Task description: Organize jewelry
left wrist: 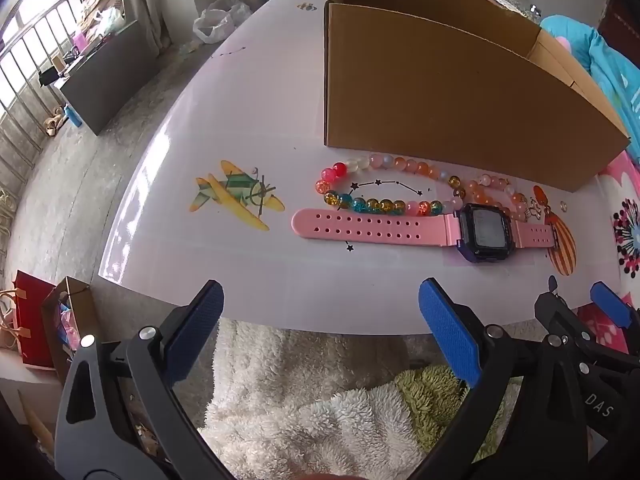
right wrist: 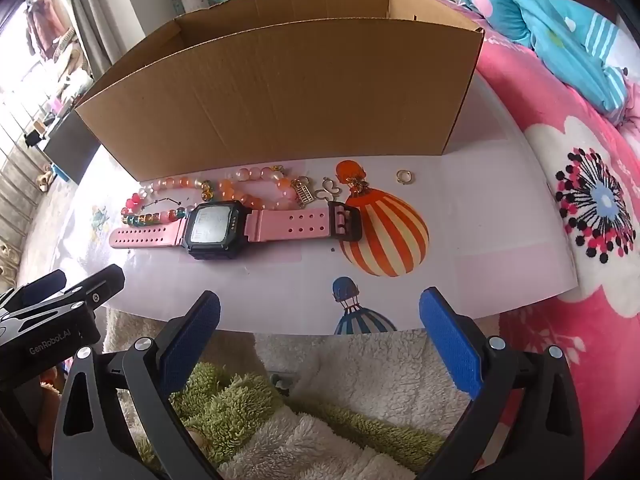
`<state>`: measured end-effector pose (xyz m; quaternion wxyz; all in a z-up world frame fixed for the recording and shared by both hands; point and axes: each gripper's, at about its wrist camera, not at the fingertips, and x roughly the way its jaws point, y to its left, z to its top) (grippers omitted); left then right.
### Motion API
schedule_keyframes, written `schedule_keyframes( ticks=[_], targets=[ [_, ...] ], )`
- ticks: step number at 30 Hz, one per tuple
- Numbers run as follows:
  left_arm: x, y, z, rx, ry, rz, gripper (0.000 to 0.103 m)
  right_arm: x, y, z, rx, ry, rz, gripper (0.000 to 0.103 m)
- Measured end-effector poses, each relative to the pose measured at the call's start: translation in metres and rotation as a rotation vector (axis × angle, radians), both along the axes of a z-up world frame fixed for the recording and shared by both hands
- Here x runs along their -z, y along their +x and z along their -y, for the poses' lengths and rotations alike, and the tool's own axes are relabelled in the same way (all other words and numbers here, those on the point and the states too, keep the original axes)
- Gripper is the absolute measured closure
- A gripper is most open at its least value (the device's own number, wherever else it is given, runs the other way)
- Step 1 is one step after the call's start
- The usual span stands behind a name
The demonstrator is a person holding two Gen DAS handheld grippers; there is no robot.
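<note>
Jewelry is lying in a loose row on the table (right wrist: 480, 248), just in front of the cardboard box (right wrist: 280, 92): the pink-strapped watch (right wrist: 212, 226) is sitting nearest the table's front edge, face up with its strap stretched flat, and the bead bracelets (left wrist: 384, 188) are curling behind it, touching or nearly touching the strap. Small gold charms (right wrist: 316, 192) are resting beside the buckle end, and a little gold ring (right wrist: 405, 176) is lying apart to the right, near the box wall (what exactly the charms are is hard to tell at this size). Both claws are hovering over the fluffy blanket (right wrist: 360, 368) short of the table edge; the left gripper (left wrist: 320, 332) and the right gripper (right wrist: 320, 340) are each standing fully spread with nothing between the pads. Nothing appears to be in the box yet, so the first pick is probably in hand. The watch looks like the easiest start: coming down across the narrow strap, not the wide case, should be giving the pads a firm bite, and keeping clear of the beads behind would be avoiding dragging them along.
</note>
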<state>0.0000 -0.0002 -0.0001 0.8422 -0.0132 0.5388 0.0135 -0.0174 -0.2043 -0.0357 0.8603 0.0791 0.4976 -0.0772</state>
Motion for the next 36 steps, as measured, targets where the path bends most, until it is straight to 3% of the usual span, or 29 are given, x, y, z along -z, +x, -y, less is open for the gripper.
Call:
schedule_keyframes(
  ticks=[36],
  targets=[
    [0.0069, -0.0016, 0.0056, 0.009, 0.004, -0.019, 0.008, -0.0033, -0.0010, 0.0025, 0.006, 0.001, 0.008, 0.006]
  ],
)
